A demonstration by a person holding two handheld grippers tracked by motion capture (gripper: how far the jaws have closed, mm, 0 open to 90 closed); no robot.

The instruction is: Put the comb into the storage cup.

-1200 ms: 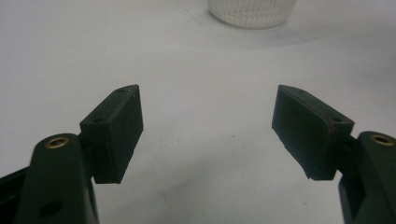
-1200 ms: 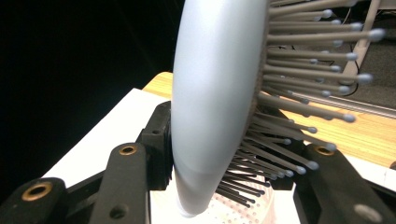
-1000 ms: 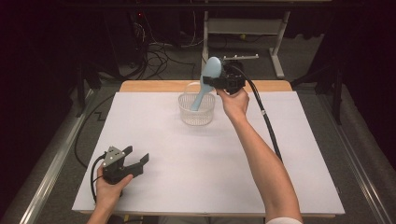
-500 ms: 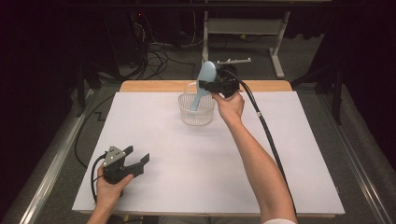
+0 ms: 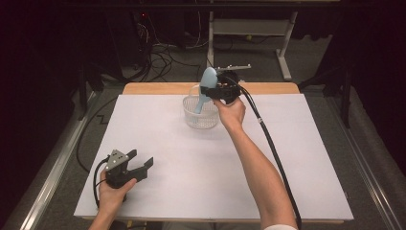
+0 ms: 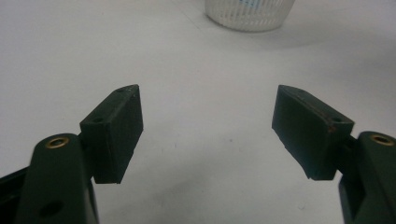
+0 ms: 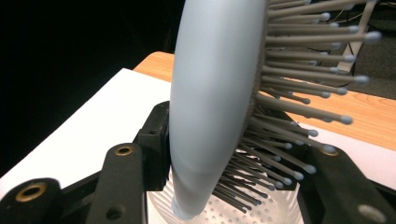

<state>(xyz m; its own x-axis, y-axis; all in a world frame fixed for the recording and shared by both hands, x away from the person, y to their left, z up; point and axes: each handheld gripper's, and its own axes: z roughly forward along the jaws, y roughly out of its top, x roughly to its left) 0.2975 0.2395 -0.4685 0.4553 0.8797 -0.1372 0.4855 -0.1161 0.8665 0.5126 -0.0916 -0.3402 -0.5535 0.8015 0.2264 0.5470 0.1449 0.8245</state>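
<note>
At the near left corner of the desk (image 5: 287,158), the left gripper (image 5: 139,165) rested on the white surface in the person's left hand (image 5: 112,196), its jaws standing well apart with nothing between them. From the left gripper view, the two black pads (image 6: 116,133) pointed across bare white desk toward the basket far ahead. Farther back, near the middle of the far edge, stood a small clear ribbed basket (image 5: 198,115). Above it the right gripper (image 5: 218,91) held a pale blue hairbrush (image 5: 205,88), its jaws clamped on the brush's head, though they had just been easing open a little. The brush hung almost upright, handle down into the basket. From the right gripper view, the bristles (image 7: 303,93) pressed against one jaw while the smooth back lay against the other.
</note>
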